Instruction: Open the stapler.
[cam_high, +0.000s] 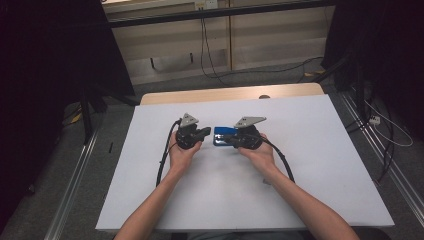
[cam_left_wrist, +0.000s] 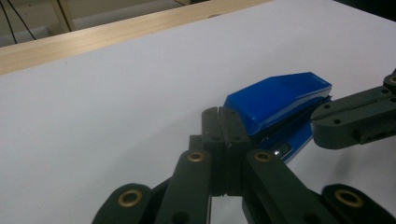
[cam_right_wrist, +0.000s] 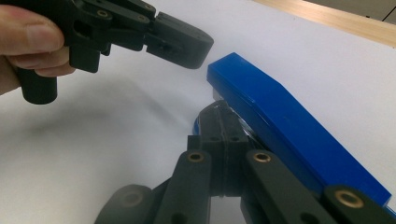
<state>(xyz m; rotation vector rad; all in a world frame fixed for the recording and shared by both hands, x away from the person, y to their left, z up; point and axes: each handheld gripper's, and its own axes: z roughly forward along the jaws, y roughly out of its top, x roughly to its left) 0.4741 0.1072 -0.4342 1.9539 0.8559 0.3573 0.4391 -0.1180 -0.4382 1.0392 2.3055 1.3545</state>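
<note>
Both tongs are closed and empty, flanking the blue stapler (cam_high: 223, 136) on the tabletop (cam_high: 320, 165). Left tongs (cam_left_wrist: 219, 122) and right tongs (cam_right_wrist: 218, 117) seem poised to nudge it from opposite ends.

In the high view the right gripper (cam_high: 235, 136) is covering the right end of the blue stapler (cam_high: 222, 136), and the stapler itself is showing too small to tell any detail. Whether the jaws are touching it is not clear there. In the left gripper view the left gripper (cam_left_wrist: 223, 122) is hiding the near lower corner of the stapler (cam_left_wrist: 280, 95), and the other gripper is running off the right edge. In the right gripper view the stapler (cam_right_wrist: 280, 121) is being cut by the right and bottom edges, and its base is lying hidden behind the closed jaws. The hand (cam_right_wrist: 28, 46) there is being cut by the left edge.
</note>
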